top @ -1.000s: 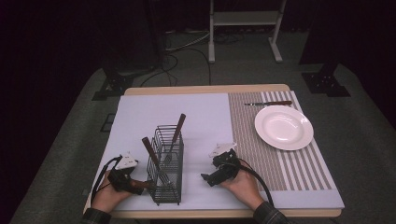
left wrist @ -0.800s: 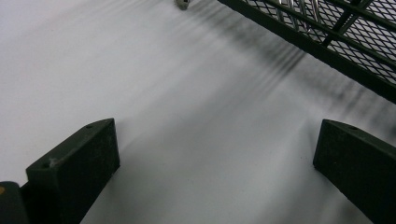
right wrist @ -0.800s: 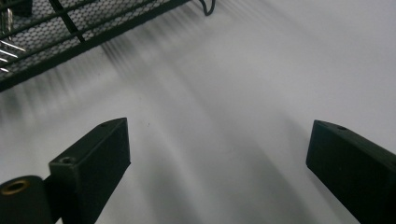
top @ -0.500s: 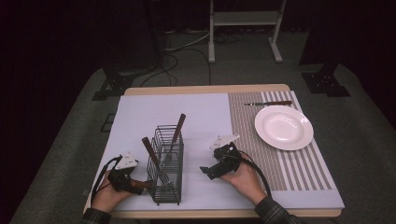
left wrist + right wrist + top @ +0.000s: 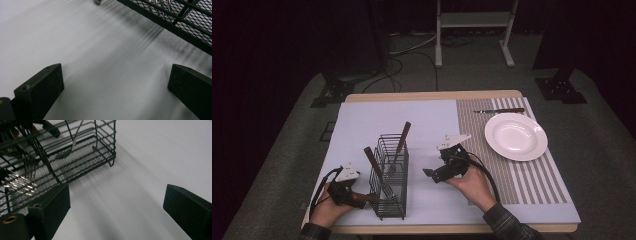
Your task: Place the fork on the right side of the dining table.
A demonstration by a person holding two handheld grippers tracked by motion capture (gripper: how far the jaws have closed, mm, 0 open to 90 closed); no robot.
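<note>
Wire rack (image 5: 391, 182) with cutlery; both grippers' fingers spread, empty.
Risk: right gripper (image 5: 435, 174) nudging the light rack tips it.

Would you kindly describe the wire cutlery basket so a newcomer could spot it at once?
On the pale mat covering the table's left part, look near the front edge, between the two hands. The black wire basket stands there, two brown-handled utensils sticking up from it, unlike the flat white plate.

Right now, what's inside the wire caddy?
The wire caddy holds two brown-handled utensils leaning out of the top. The right gripper view shows fork tines and another metal head on the mesh floor. Wires and glare hide what that second head is.
</note>
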